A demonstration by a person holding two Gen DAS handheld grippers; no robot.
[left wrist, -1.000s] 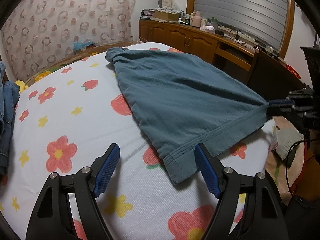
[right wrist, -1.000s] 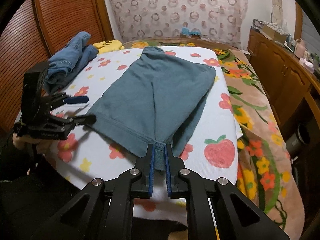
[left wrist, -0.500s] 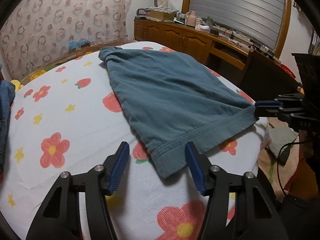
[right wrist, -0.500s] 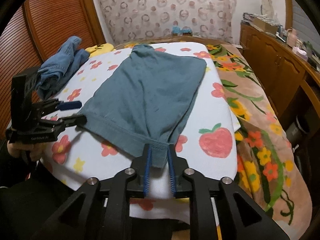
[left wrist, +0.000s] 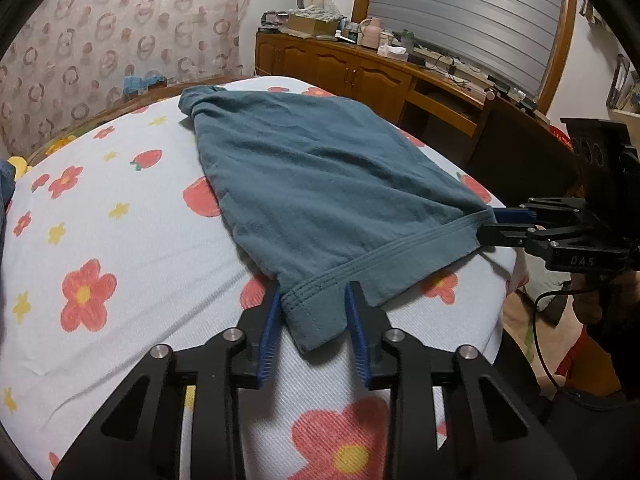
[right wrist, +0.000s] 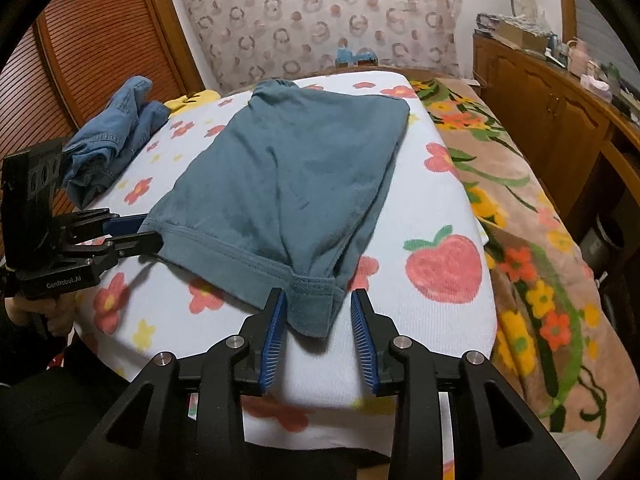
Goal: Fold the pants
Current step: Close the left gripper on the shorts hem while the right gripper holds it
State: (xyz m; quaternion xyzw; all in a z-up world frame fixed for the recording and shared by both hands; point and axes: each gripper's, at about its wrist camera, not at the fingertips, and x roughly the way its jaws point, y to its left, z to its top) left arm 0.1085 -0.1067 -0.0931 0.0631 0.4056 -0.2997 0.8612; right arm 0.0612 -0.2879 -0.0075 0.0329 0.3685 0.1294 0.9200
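1. At the bottom centre of the left wrist view, your left tongs [left wrist: 314,320] stand released. The blue pads straddle one hem corner of the pants [left wrist: 320,184] without pinching it. A second ago the pads were much wider apart, so they have narrowed around the corner.
2. The teal pants lie flat on the flowered bed [left wrist: 120,240] across the middle of the frame, with the stitched hem nearest you and the far end bunched toward the upper left. They look like soft, light knit that will sag and drag on the sheet. Take hold on the thick hem band at each corner, where the doubled cloth should give the pads more to bite.
3. At the bottom centre of the right wrist view, your right tongs [right wrist: 318,320] are also released and straddle the other hem corner. A second ago they were clenched on it, so they have let go.
4. A denim garment [right wrist: 112,148] lies crumpled at the left of that view, apart from the pants.
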